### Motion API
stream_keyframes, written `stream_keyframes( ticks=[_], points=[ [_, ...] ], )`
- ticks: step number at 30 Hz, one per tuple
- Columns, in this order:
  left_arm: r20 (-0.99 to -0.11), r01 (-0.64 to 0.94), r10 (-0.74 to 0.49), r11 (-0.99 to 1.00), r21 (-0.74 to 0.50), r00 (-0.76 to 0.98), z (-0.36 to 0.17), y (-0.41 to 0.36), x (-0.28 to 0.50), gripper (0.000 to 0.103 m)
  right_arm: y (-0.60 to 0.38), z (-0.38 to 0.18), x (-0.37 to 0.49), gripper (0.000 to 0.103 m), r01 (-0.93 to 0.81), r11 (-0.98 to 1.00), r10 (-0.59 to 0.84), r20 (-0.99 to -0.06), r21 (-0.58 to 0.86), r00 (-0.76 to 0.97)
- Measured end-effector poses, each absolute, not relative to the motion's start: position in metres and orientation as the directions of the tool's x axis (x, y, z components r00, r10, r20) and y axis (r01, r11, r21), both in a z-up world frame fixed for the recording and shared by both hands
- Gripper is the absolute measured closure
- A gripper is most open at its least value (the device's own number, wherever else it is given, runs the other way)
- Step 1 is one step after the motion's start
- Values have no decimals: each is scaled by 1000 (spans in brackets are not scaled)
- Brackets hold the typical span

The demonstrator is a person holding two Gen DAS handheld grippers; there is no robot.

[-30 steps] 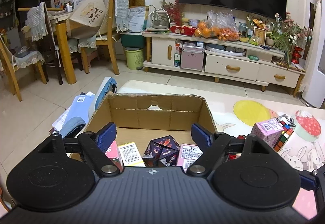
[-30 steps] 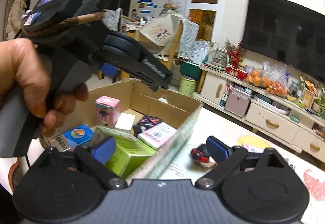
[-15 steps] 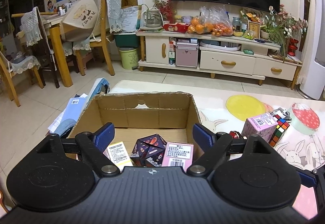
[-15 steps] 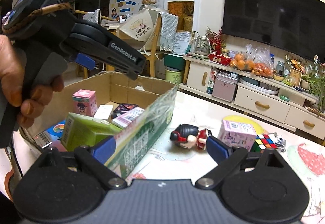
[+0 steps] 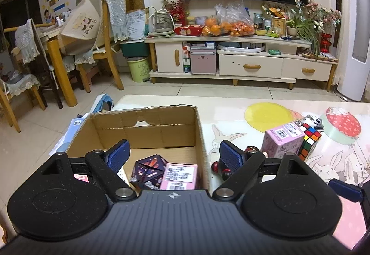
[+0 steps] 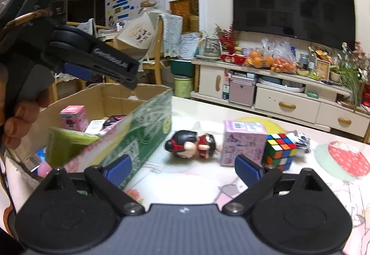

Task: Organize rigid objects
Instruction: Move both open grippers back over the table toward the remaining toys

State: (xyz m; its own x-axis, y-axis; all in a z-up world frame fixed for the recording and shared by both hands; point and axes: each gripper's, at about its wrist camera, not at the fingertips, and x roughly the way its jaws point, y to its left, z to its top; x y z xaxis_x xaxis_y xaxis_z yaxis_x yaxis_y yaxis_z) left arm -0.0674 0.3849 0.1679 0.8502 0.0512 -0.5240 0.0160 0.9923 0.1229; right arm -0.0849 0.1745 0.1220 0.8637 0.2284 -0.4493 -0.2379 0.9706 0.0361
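The right gripper (image 6: 182,168) stands with its jaws spread wide and nothing between the pads, pointing down across the table (image 6: 323,188) toward the loose items. This posture suits an approach on the next item, judged to be the toy figure (image 6: 192,144), which lies on its side nearest the jaws.

The left gripper (image 5: 174,154) is likewise spread and empty. It hangs over the near part of the cardboard box (image 5: 148,120), which sits at the table's left edge. The box holds items already sorted: a dark faceted box (image 5: 148,168), a pink carton (image 5: 180,175) and, in the right wrist view, a green carton (image 6: 69,142) and a small pink box (image 6: 74,117).

Beyond the figure, toward the table's middle, stand a lilac box (image 6: 244,141) and a colour cube (image 6: 279,150), touching or nearly so.

The gripper bodies cover the near box floor and near table edge. A white-and-black item (image 6: 300,140) behind the cube cannot be identified. The hand (image 6: 22,116) holding the left tool is cut off at the frame edge.
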Motion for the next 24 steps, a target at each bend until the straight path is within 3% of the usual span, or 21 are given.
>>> stream_keyframes(
  ticks=[13, 24],
  points=[
    [-514, 85, 6, 985, 153, 858, 165, 378, -71, 0, 121, 113, -82, 7, -119, 990, 140, -439, 75, 888],
    [-526, 205, -92, 966, 160, 846, 156, 366, -66, 0, 61, 81, -57, 8, 27, 998, 7, -489, 62, 872]
  ],
)
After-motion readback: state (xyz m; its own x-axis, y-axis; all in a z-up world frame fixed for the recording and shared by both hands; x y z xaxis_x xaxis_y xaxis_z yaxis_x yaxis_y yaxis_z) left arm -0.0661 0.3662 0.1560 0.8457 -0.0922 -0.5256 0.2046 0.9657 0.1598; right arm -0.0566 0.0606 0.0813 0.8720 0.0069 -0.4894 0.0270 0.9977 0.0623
